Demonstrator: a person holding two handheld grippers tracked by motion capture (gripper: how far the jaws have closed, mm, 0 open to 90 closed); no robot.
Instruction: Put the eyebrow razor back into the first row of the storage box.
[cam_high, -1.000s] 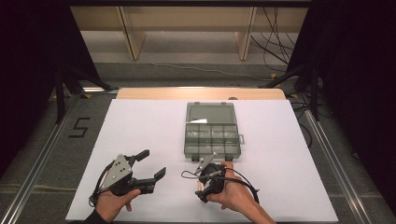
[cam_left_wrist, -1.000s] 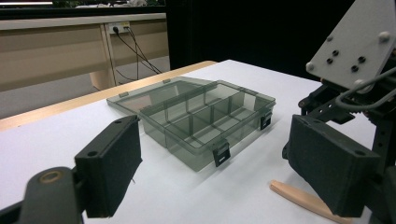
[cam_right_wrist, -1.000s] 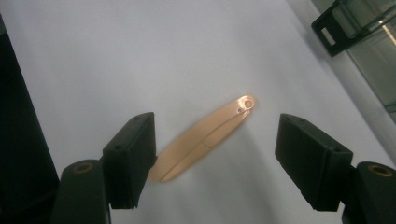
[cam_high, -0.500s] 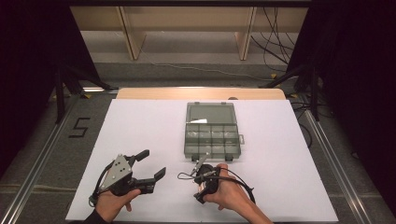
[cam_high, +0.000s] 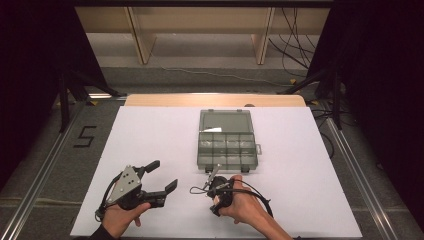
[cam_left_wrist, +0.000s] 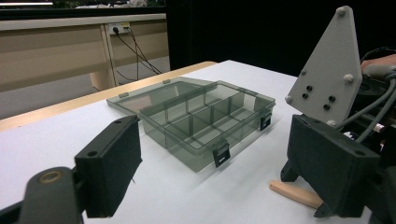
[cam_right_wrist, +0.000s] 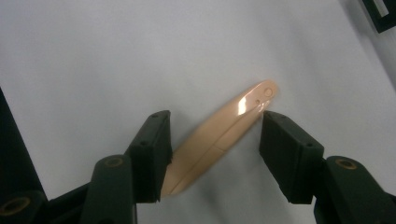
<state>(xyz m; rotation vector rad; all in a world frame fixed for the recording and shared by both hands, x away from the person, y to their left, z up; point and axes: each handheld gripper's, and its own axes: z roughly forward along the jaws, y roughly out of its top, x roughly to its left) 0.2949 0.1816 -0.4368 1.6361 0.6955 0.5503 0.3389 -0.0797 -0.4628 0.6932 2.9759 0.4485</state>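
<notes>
A tan, slim, leaf-shaped piece lies flat on the white table. My right gripper points down over it, and its jaws have just been closing with the piece slanting between them. The pads stand close on either side without clearly pressing. In the high view this right gripper sits under the hand, just in front of a smoky clear compartment box whose lid lies open and flat. My left gripper rests low at the near left, jaws wide open and nothing between them. From the left gripper view the tan piece lies beside the box.
The white sheet ends at a wooden table edge behind the box. Metal rails run along both sides of the table. Cables and shelving legs stand on the floor beyond.
The right hand has shifted slightly left in front of the box. The left hand and the box have stayed where they were.
</notes>
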